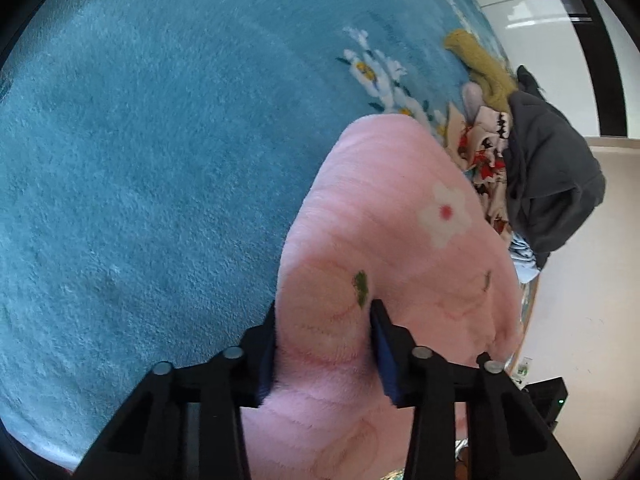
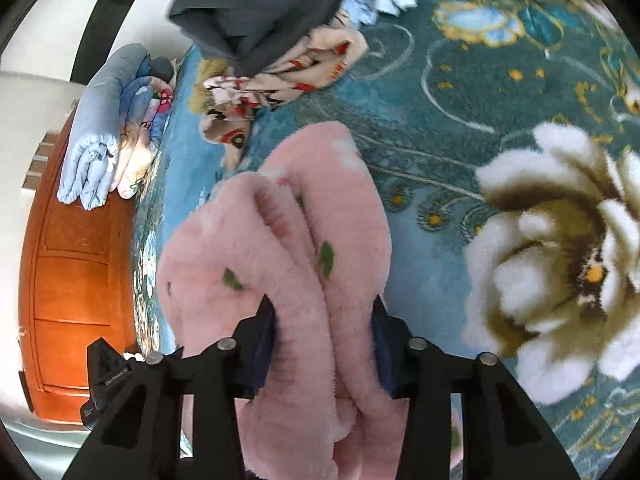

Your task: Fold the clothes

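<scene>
Item: pink fleece garment [image 1: 400, 248], printed with white flowers and green leaves. Location: lifted over a blue plush blanket [image 1: 160, 160] that covers a bed, gathered in thick folds rather than spread flat.

Left claw [image 1: 324, 344]: clenched on one bunched fold of the pink garment, pads pressing the pile from both sides. Right claw [image 2: 324, 340]: likewise clenched on a doubled roll of the same cloth, two layers showing between the pads. Judged purpose: one claw at each end lets the piece be stretched, shaken out or laid down square before folding.

Awaiting handling: a heap beyond the garment holding a dark grey garment [image 1: 552, 168], a patterned cream cloth [image 2: 280, 76] and a mustard knit [image 1: 484, 64]; loosely piled, evidently unfolded.

Set apart: rolled pale-blue bedding [image 2: 96, 128] at the bed's edge beside an orange wooden board [image 2: 68, 280], probably stacked there to keep it out of the working area.
</scene>
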A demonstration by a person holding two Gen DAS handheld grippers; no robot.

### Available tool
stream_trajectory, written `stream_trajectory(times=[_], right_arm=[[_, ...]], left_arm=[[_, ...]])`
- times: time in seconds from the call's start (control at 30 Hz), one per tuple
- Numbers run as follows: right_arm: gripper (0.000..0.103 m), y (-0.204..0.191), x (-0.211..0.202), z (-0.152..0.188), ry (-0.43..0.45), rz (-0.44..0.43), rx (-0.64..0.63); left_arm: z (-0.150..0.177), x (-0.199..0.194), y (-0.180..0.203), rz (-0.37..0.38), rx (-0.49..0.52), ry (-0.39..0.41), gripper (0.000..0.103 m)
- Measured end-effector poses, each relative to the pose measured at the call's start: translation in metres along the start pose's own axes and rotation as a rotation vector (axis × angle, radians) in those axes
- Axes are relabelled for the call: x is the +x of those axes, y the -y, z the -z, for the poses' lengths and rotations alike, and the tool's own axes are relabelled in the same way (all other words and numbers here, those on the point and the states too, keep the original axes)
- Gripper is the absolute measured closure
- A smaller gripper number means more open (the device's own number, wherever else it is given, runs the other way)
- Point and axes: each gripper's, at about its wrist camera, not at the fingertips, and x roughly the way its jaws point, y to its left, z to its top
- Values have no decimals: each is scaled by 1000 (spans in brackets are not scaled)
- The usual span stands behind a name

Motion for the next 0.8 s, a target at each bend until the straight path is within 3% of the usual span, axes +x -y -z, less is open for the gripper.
stream_trajectory(times=[0.23, 0.33, 0.47, 0.6, 0.7, 0.8], right_arm=[[62, -63, -34, 6, 55, -16, -110], [62, -104, -40, 11, 73, -10, -206], [62, -154, -34, 13, 75, -40, -296], [62, -207, -6, 16, 30, -100, -369], [62, -243, 39, 23, -34, -150, -400], [62, -278, 89, 33, -105, -194, -430]], left_arm=[[1, -29, -3, 145, 32, 29, 68], [-6, -46, -13, 244, 7, 50, 68], [-24, -80, -43, 315, -16, 104, 68], [-58, -136, -85, 346, -34, 223, 68], [-84, -179, -125, 315, -71, 343, 68], [-110, -206, -161, 266, -88, 405, 67]])
